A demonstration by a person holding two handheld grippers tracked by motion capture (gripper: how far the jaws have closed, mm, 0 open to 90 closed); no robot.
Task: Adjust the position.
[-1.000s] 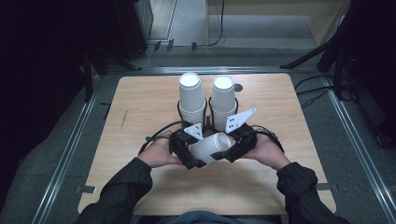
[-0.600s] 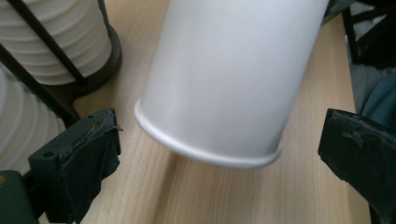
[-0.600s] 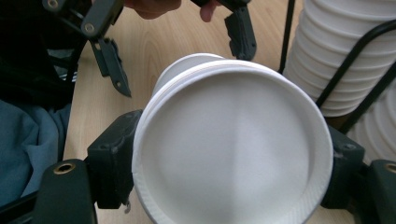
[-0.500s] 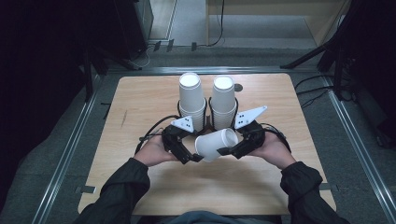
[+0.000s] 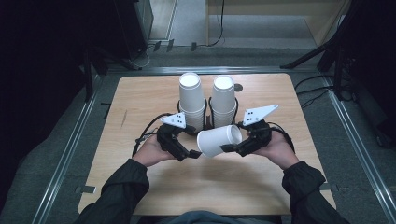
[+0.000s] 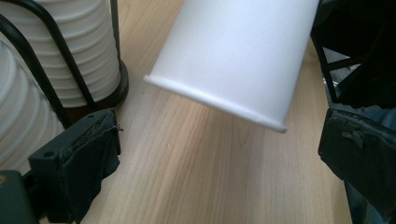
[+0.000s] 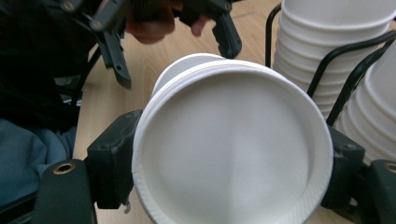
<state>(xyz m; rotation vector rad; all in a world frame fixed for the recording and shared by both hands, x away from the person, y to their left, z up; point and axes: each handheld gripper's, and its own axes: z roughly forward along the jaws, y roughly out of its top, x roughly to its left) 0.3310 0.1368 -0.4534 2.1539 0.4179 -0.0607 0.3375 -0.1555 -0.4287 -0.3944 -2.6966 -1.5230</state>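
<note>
The setting is a laboratory or recording room arranged for manipulation trials. A small wooden surface [image 5: 140, 93] stands alone inside a frame of metal rails [image 5: 65, 154] that run along its sides on a grey floor [image 5: 355, 154]. Black cables [image 5: 219, 28] trail across that floor behind the surface, and dark stand legs [image 5: 308, 56] rise at the right rear. The surroundings are unlit and black. The surface carries two black wire holders [image 5: 208, 109] filled with stacks of white paper cups [image 5: 192, 100].
</note>
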